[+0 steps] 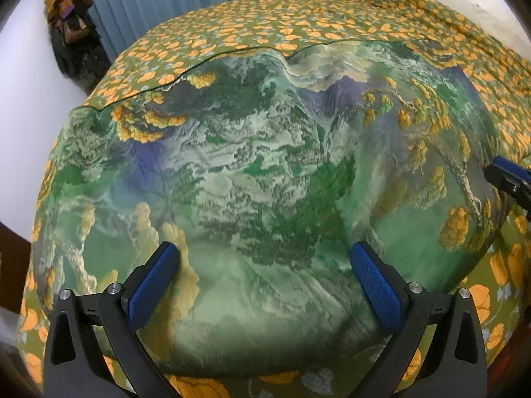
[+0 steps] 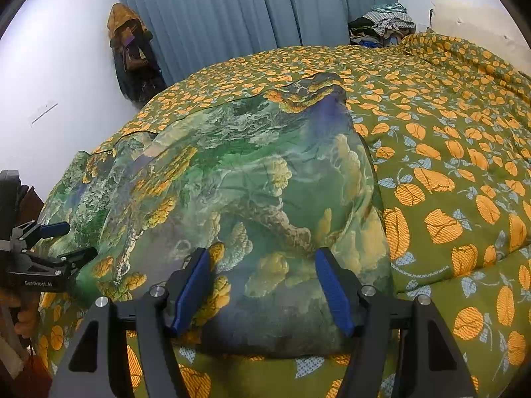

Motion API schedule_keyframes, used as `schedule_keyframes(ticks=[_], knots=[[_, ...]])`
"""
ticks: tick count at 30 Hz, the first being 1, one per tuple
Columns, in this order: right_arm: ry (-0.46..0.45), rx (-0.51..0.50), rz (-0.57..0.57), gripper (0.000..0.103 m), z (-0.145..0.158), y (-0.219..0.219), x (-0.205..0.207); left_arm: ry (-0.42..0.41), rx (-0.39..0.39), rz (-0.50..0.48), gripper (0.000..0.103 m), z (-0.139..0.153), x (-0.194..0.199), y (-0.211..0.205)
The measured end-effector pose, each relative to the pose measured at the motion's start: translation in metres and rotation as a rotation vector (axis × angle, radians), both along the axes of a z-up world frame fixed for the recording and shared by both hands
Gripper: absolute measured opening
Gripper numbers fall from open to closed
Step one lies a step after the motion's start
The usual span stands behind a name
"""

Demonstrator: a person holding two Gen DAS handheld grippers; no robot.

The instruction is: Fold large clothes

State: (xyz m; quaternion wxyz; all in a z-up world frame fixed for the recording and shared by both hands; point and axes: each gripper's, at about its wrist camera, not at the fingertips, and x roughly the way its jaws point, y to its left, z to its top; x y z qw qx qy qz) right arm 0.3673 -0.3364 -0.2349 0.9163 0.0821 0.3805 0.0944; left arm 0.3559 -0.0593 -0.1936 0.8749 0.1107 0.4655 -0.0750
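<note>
Item: green landscape-print cloth (image 1: pixel 252 179), folded, lay on a bed cover (image 1: pixel 332 23) with orange leaves. Left gripper (image 1: pixel 265 265) hung over the cloth's near edge, blue fingers (image 1: pixel 156 285) spread wide, holding nothing. Right gripper (image 2: pixel 262 275) likewise apart over the cloth's near right corner. Behind: blue curtain (image 2: pixel 252 10), hung coats (image 2: pixel 132 53), heap of clothes (image 2: pixel 385 26) at the bed's far end

garment (image 1: pixel 265 182): smooth, satiny cloth | bedspread (image 2: pixel 448 139): matt woven cloth | claw pads (image 1: pixel 376 285): blue, textured
</note>
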Motion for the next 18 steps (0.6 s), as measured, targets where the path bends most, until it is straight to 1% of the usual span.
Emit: schedule_keyframes(ticks=[11,13,15,16,18], knots=[[0.005,-0.002,0.001,0.067,0.0,0.0,-0.002,0.028,0.009,-0.048,0.102,0.001,-0.026,0.003],[0.009,0.003,-0.002,0.067,0.001,-0.001,-0.003,0.055,0.002,-0.07,0.102,0.003,-0.036,0.003],[0.012,0.011,-0.009,0.067,0.004,-0.002,-0.006,0.071,0.013,-0.096,0.102,0.003,-0.048,0.002],[0.011,0.019,-0.014,0.067,0.007,-0.004,-0.008,0.067,0.024,-0.111,0.102,0.003,-0.058,0.002],[0.011,0.044,-0.022,0.067,0.013,-0.007,-0.014,0.062,0.014,-0.132,0.102,0.006,-0.073,0.004]])
